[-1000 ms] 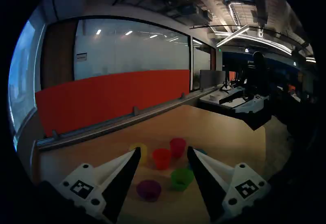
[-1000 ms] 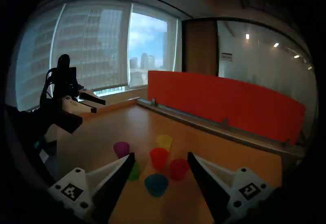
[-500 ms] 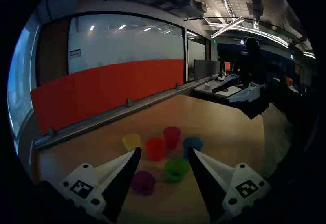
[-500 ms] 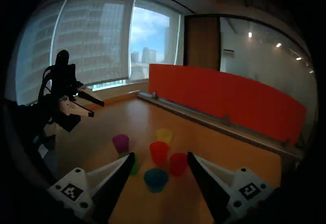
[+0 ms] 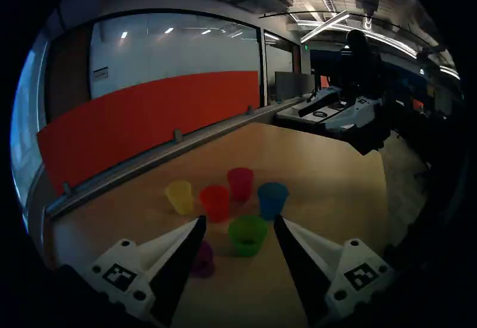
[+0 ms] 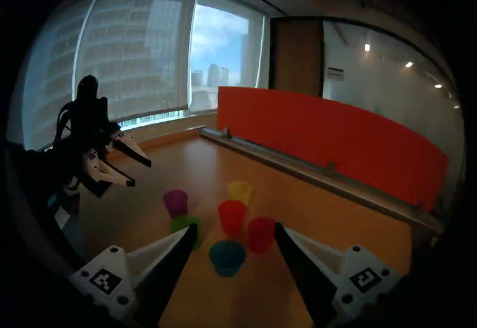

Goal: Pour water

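Left gripper (image 5: 238, 217): jaws wide apart, holding nothing. Right gripper (image 6: 234, 226): same condition. Both face the orange cup (image 5: 214, 201) on the table (image 5: 334, 179). Around the orange cup stand the yellow cup (image 5: 179, 195), red cup (image 5: 240, 183), blue cup (image 5: 272, 198), green cup (image 5: 247, 234) and purple cup (image 5: 204, 259).

left hand-held gripper (image 5: 238, 218) tilted down; cups (image 5: 214, 201) sit higher.

Dim backlit interior, fisheye-warped edges

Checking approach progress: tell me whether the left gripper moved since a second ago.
Yes. In the right gripper view, the left gripper has dropped closer to the purple plastic cup.
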Demonstrator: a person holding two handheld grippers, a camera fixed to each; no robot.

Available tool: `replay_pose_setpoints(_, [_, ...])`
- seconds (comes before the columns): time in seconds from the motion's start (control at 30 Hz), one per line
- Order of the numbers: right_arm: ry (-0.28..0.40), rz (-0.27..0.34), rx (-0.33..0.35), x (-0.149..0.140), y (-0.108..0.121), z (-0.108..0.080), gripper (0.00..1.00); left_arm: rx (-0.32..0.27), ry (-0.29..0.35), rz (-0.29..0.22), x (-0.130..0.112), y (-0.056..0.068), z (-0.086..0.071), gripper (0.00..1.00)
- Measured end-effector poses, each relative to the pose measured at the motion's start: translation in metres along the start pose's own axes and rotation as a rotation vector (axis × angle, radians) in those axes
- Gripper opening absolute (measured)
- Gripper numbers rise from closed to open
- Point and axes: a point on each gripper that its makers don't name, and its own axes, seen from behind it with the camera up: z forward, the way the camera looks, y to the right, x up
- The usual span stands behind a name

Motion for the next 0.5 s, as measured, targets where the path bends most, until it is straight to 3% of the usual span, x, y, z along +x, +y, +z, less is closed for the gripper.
replay_pose_setpoints(0.5, [-0.029, -0.005, 0.008, -0.012, -0.001, 0.007, 1.0, -0.012, -0.078, 0.024, -0.039, 0.017, 0.027, 0.84])
